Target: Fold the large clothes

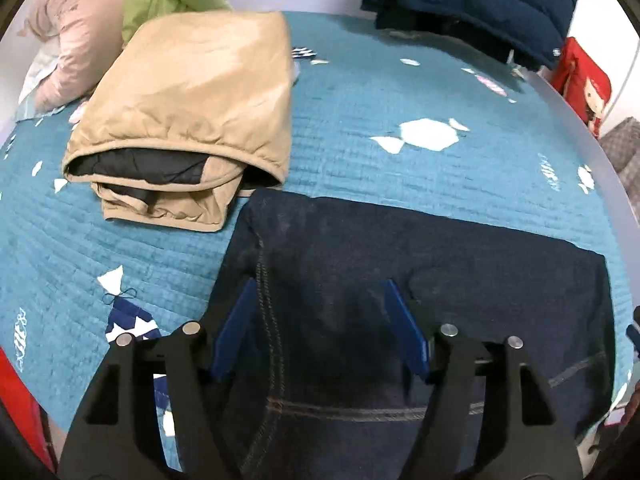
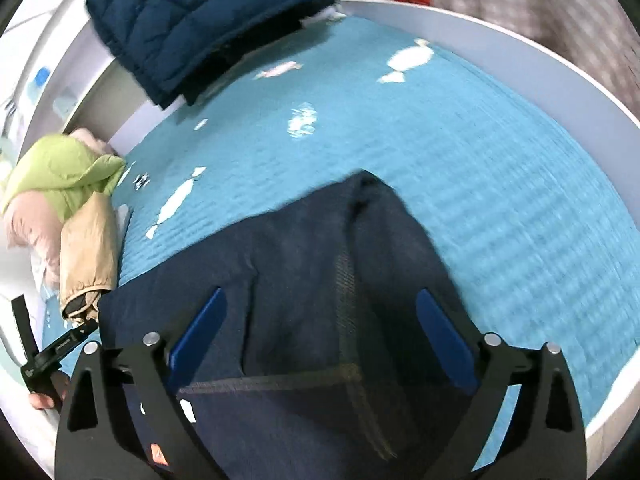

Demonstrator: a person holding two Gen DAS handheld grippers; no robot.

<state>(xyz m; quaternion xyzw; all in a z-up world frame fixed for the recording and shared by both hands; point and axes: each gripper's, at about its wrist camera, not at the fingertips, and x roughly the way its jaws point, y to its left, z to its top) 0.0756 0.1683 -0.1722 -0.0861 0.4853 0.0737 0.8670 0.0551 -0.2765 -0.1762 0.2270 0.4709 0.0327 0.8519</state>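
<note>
Dark denim jeans (image 1: 420,280), folded, flat on the teal quilt (image 1: 360,128). Just above the jeans: left gripper (image 1: 320,300), blue pads spread, nothing pinched; right gripper (image 2: 320,312), likewise spread wide and empty. Beside the jeans' far left corner, a folded tan jacket (image 1: 192,92). Farther off, well apart from the jeans, a navy puffer jacket (image 2: 200,20) at the quilt's far edge.

Probably a home bedroom: a bed with teal quilt (image 1: 360,120), jackets (image 2: 200,20) heaped around
</note>
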